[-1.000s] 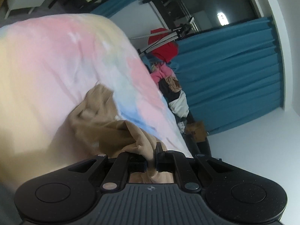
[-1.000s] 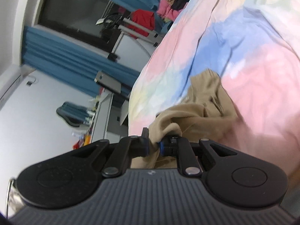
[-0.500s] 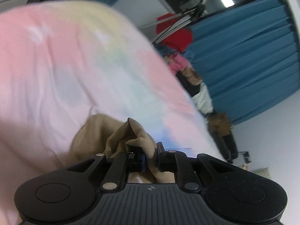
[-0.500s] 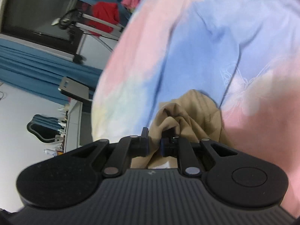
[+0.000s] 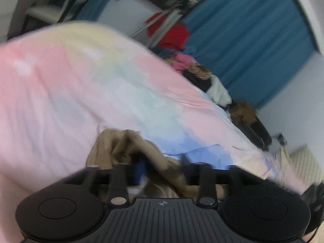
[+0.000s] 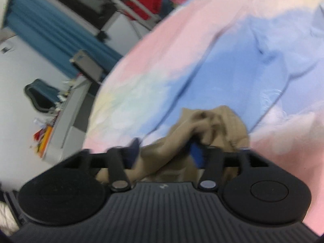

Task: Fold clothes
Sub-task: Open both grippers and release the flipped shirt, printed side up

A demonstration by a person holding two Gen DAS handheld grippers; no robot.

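Note:
A tan garment point(image 5: 121, 147) lies crumpled on a pastel pink, blue and yellow bedspread point(image 5: 70, 85). My left gripper point(image 5: 163, 165) is open, its jaws spread wide with tan cloth draped loosely between them. In the right wrist view the same tan garment point(image 6: 210, 125) lies bunched on the bedspread point(image 6: 232, 56). My right gripper point(image 6: 166, 151) is open too, jaws apart with cloth lying between them. Both views are blurred by motion.
A pile of clothes point(image 5: 198, 75) in pink, tan, black and white sits at the far edge of the bed. Behind it stand a red garment on a rack point(image 5: 172, 32) and blue curtains point(image 5: 253, 40). A desk with clutter point(image 6: 60, 117) stands left of the bed.
Both grippers were shut on the tan garment; now both have opened and let go of it. The garment has dropped onto the bedspread.

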